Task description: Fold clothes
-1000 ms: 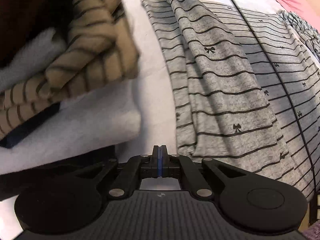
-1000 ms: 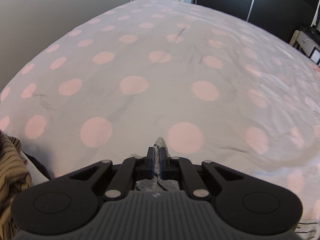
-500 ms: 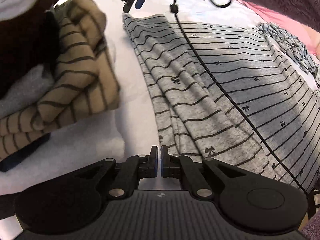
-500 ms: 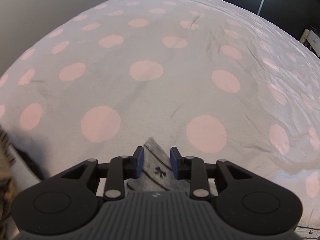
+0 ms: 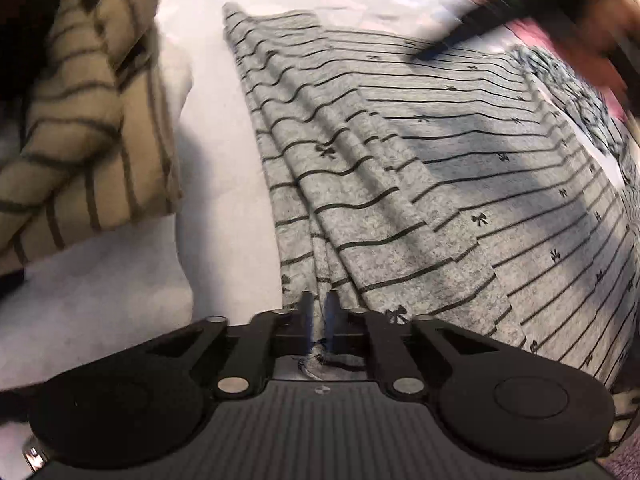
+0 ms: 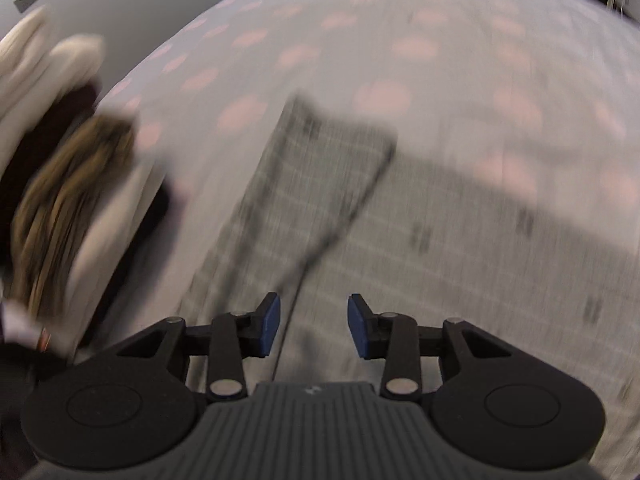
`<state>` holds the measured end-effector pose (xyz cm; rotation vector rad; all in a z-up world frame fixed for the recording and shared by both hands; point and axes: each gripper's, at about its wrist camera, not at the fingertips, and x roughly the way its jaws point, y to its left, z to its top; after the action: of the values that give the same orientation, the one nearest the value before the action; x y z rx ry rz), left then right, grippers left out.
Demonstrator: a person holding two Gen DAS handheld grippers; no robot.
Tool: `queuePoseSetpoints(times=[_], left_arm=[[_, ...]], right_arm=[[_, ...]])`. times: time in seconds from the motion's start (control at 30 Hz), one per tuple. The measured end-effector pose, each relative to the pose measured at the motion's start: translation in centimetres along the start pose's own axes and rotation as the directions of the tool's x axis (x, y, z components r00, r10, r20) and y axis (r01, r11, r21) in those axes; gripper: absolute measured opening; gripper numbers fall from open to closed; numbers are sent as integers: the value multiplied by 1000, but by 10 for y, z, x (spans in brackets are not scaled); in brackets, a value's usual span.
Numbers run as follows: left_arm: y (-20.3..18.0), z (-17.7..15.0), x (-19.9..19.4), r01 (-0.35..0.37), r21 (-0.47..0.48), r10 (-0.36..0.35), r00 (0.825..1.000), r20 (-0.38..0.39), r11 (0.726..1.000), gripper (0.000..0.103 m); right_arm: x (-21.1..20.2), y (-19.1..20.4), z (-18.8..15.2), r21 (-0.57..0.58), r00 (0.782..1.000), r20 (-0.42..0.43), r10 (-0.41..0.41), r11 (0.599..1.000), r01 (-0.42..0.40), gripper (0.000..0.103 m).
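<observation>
My left gripper (image 5: 319,312) is pinched on the near hem of the grey striped garment (image 5: 420,184), soft, light jersey spread on the dotted bedspread (image 6: 400,48). My right gripper (image 6: 313,326) has just been opening, nothing between its pads; I'd grab an edge next.

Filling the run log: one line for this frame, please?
stage: mid-fold | left gripper: shut on grey striped garment edge | right gripper: open, just released, fingers just opening, nothing between | beside: tan striped pile

A white bedspread (image 6: 460,80) with pink dots covers the bed, a plain pale wall (image 6: 132,4) rising behind it.
</observation>
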<state>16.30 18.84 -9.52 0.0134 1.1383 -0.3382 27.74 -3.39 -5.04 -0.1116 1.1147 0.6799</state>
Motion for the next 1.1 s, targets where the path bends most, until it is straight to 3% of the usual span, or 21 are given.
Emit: queuePoseSetpoints(times=[0.17, 0.27, 0.3, 0.33, 0.5, 0.7, 0.77, 0.83, 0.97, 1.1], left_arm=[[4, -2, -4, -21, -58, 20, 1000, -15, 998, 0], [1, -5, -7, -58, -63, 58, 998, -6, 996, 0], [0, -6, -8, -73, -65, 73, 997, -3, 995, 0], [-1, -7, -9, -87, -66, 87, 996, 0, 994, 0], [-1, -12, -19, -133, -88, 135, 991, 20, 987, 0], [-14, -18, -35, -103, -35, 107, 983, 147, 994, 2], [-21, -19, -32, -104, -18, 105, 984, 142, 994, 11], [-24, -21, -24, -112, -19, 113, 986, 125, 994, 12], [-26, -25, -12, -120, -21, 122, 988, 97, 993, 12], [-26, -28, -13, -124, -64, 130, 986, 104, 990, 3]], right_arm=[[8, 8, -77, 148, 992, 29, 122, 981, -125, 40], [17, 23, -101, 172, 990, 50, 134, 975, -140, 37], [17, 28, -105, 162, 990, 66, 128, 977, -137, 25], [18, 34, -109, 153, 989, 83, 122, 979, -133, 2], [6, 32, -123, 196, 988, 148, 44, 978, -73, 3], [-1, 25, -126, 236, 990, 142, 2, 971, -35, 4], [-3, 24, -129, 254, 990, 142, -27, 967, -10, 13], [-4, 22, -133, 271, 992, 127, -6, 962, -29, 36], [-7, 26, -145, 273, 991, 133, 30, 960, -65, 35], [-5, 40, -160, 239, 988, 145, 48, 968, -82, 28]])
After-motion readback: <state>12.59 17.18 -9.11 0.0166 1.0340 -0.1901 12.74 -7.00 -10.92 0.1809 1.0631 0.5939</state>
